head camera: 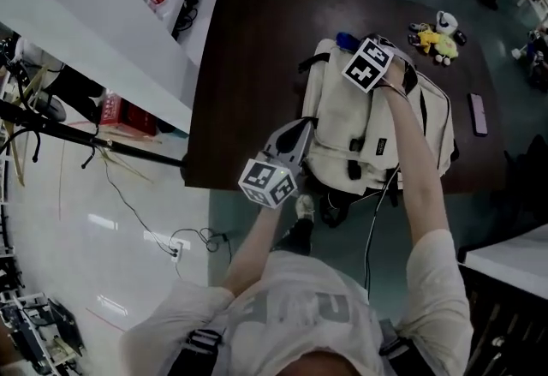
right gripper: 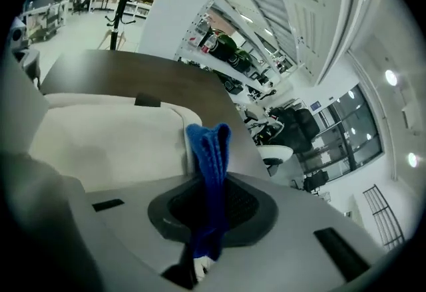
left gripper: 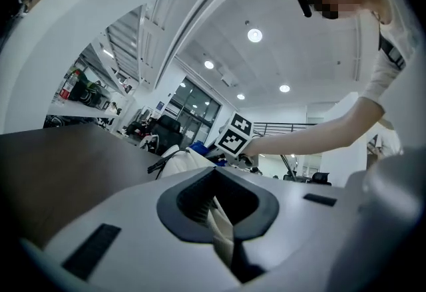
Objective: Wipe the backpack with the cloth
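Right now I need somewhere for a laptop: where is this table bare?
The wide dark table left of the backpack is bare, also a narrow strip between backpack and phone. The far right corner is crowded with plush toys.

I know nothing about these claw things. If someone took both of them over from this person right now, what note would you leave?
Left claw: shut on a cream fold of the backpack, at its left side near the person, apparently steadying it.
Right claw: shut on the blue cloth, at the backpack's far end; I cannot tell whether the cloth touches the bag.
The backpack lies flat on the dark table.
Done: cloth in the claw, bag pinned. How much has been wiped does not show.
Left: draw the cloth across the bag's surface.
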The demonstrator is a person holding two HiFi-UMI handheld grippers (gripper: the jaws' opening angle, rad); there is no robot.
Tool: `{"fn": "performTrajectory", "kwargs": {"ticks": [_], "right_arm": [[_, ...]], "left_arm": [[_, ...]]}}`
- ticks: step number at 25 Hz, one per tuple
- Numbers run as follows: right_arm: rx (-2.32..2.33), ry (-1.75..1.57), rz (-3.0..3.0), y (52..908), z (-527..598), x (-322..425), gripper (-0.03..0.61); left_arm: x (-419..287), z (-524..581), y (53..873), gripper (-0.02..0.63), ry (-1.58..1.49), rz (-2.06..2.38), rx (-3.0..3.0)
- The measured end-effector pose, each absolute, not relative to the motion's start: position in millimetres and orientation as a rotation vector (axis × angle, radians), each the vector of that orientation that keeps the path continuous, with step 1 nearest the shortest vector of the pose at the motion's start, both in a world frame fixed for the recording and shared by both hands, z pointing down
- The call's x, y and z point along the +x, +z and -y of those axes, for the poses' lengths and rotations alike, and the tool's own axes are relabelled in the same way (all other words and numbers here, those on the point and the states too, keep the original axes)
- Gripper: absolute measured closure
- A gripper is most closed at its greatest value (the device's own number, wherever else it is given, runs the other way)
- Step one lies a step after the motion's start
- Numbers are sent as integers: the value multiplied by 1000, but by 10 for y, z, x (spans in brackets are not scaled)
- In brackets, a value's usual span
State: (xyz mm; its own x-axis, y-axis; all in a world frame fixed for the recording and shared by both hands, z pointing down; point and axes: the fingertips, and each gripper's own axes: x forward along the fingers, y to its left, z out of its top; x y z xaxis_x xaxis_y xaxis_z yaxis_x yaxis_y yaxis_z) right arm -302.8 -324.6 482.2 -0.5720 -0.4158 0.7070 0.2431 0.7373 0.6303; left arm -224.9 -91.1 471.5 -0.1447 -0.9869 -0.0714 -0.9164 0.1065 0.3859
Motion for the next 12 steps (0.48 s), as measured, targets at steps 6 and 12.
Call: {"fn": "performTrajectory", "kwargs": {"ticks": [6,12], "right_arm": [[116,-1038,1921,4824,2997,-2954,537],[116,-1046,1921,4760,2634,-2724,537]], "left_arm": [[-2245,818,4757,611,-494,2188,1887],[-2109,676,4613,611,-498,2189,1925]]}}
